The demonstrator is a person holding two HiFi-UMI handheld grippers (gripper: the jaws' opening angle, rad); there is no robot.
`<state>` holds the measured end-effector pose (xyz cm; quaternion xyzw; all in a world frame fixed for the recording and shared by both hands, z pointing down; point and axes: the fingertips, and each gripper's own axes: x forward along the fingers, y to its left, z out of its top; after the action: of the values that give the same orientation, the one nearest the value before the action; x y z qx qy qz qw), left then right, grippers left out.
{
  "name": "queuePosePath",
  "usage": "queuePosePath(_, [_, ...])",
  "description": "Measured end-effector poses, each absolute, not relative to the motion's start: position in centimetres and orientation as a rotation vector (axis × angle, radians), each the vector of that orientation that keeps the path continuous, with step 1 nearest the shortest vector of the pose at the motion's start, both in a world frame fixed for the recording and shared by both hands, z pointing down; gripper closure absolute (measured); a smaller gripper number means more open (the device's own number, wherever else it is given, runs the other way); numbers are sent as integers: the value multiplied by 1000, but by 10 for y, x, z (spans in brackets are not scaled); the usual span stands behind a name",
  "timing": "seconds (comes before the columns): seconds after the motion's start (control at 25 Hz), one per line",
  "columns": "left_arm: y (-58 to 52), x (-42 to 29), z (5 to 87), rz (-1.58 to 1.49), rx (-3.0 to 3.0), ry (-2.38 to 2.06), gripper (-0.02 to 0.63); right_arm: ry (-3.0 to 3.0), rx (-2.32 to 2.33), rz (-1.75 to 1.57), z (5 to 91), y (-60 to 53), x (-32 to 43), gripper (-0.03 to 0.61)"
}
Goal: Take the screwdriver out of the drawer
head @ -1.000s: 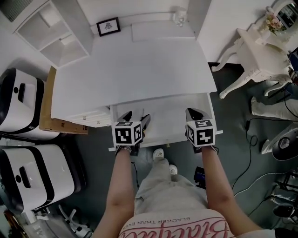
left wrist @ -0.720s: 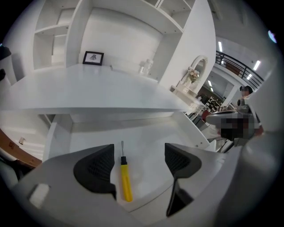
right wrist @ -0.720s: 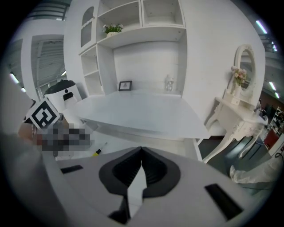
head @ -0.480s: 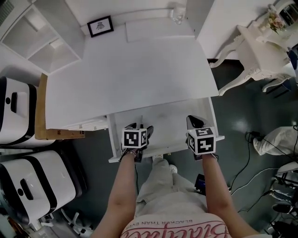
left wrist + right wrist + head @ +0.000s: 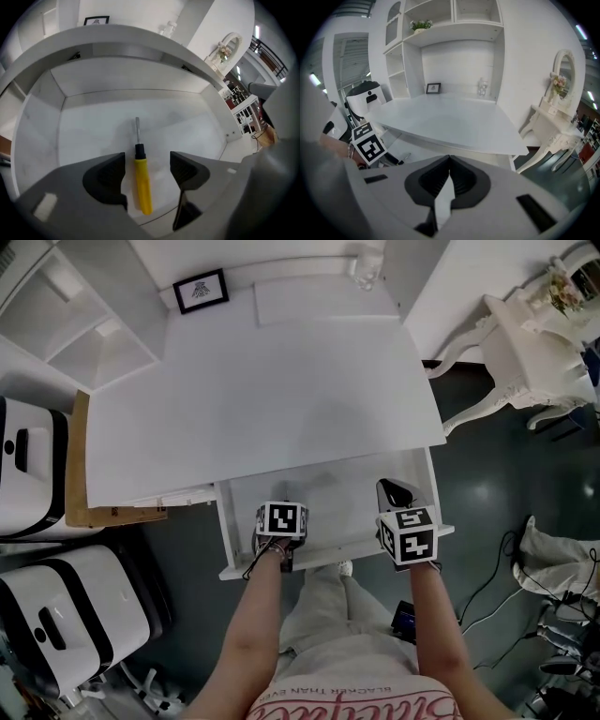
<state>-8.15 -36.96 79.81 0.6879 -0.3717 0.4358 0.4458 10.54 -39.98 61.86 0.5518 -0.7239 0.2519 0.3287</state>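
A screwdriver (image 5: pixel 140 180) with a yellow handle, black collar and metal shaft lies on the floor of the open white drawer (image 5: pixel 328 482), shaft pointing away from me. My left gripper (image 5: pixel 146 176) points steeply down over it with one jaw on each side of the handle. The jaws are closing but the pads stand apart from the handle. In the head view only its marker cube (image 5: pixel 281 519) shows, which hides the screwdriver. My right gripper (image 5: pixel 394 493) hovers over the drawer's right side, shut with nothing in it (image 5: pixel 449 161).
The white desk top (image 5: pixel 281 399) overhangs the drawer's back. A small framed picture (image 5: pixel 200 289) stands at the desk's rear. White machines (image 5: pixel 56 606) and a wooden board (image 5: pixel 80 474) are on the left, an ornate white table (image 5: pixel 534 334) on the right, and cables on the dark floor.
My left gripper has sunk into the drawer and tipped downward, so its cube now covers its jaws in the head view. The right gripper has barely moved.
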Motion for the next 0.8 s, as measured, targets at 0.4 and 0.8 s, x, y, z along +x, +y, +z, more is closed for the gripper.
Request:
queuePosePath(0.4, [-375,-96,805,1241,1610,-1055,529,-1892,1439,671,620,-403,112,571])
queuePosePath(0.8, [-370,-92,785,1150,1583,-1036,532,-1966,1388,629,603,-414,113,571])
